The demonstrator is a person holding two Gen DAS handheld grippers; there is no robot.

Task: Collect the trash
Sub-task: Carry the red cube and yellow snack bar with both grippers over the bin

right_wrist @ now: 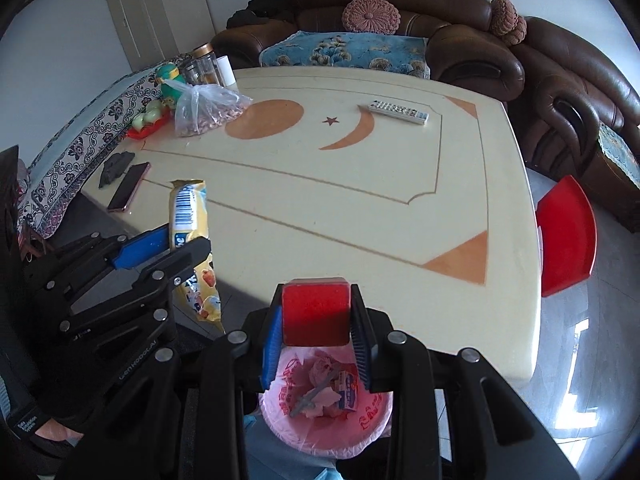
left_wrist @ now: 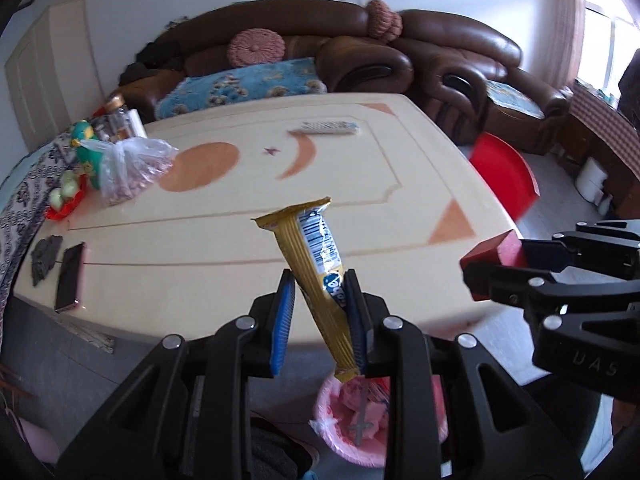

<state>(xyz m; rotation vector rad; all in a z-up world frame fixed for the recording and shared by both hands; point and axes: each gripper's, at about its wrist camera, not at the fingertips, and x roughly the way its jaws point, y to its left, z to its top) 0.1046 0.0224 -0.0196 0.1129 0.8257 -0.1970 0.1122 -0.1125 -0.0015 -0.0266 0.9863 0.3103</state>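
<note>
On the left, our left gripper (left_wrist: pixel 320 312) pinches a gold snack wrapper (left_wrist: pixel 312 256), jaws narrowed on it, above the pink bin (right_wrist: pixel 324 416). To the right, our right gripper (right_wrist: pixel 316 340) clamps a red box (right_wrist: pixel 314 312) over the same bin, at the table (right_wrist: pixel 360 208) edge.

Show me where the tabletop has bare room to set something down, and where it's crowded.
Free: the broad near-right stretch of the table, between the remote at the far side and the near edge, and the middle between crescent inlay and phone. Crowded: far-left corner, with the plastic bag, jars and red tray.
</note>
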